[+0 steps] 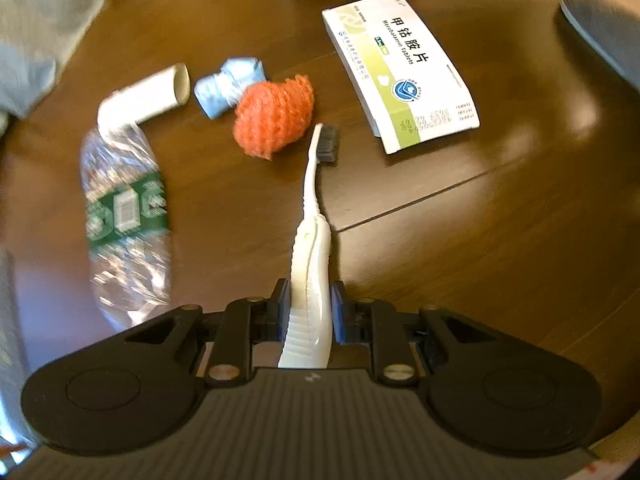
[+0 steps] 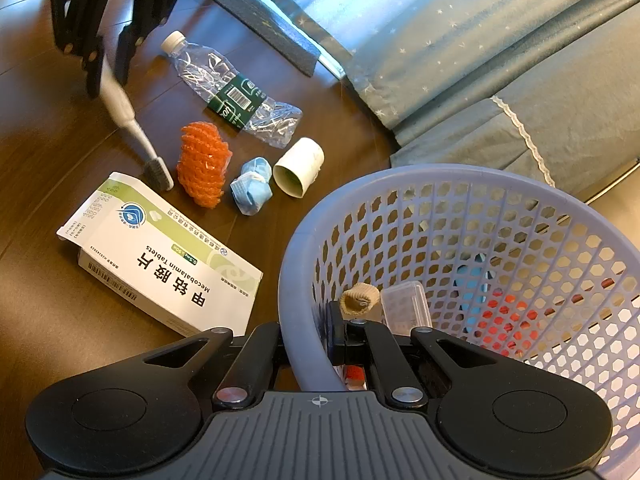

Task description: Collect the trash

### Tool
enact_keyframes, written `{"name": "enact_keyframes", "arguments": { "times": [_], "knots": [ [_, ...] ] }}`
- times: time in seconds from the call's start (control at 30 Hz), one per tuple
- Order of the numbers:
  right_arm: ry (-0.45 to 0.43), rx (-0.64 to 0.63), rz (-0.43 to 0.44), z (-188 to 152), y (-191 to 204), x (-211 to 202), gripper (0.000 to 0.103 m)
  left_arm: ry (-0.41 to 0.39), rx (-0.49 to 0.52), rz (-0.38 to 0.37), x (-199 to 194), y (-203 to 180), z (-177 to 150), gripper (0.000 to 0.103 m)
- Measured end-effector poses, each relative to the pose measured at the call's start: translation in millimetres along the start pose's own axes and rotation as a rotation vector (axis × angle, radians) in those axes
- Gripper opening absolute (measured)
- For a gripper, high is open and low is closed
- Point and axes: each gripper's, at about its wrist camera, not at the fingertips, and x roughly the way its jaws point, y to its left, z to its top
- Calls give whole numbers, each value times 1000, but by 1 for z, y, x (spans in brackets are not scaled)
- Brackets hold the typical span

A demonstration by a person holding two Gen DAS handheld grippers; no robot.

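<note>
The left gripper pinches the toothbrush by its handle; the long axis runs straight ahead of the fingers, bristles down by the tabletop. The right gripper, pressed together, clamps the basket rim.

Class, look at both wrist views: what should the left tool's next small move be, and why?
Probably lift the toothbrush clear and carry it toward the basket. The left tool has its pads against the handle, while the bristle end looks still down by the orange mesh. The right tool is clamped on the basket's rim.
</note>
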Motion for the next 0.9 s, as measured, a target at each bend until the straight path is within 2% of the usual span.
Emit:
{"name": "enact_keyframes", "arguments": {
  "times": [0.1,0.33,0.9],
  "knots": [
    [0,0,0,0,0,0,1,-19,64,50,-11,0,0,17],
    [1,1,-1,0,1,0,1,-77,79,120,-38,11,8,17],
    [2,1,-1,0,1,0,1,-170,206,214,-94,9,15,17]
  ]
}}
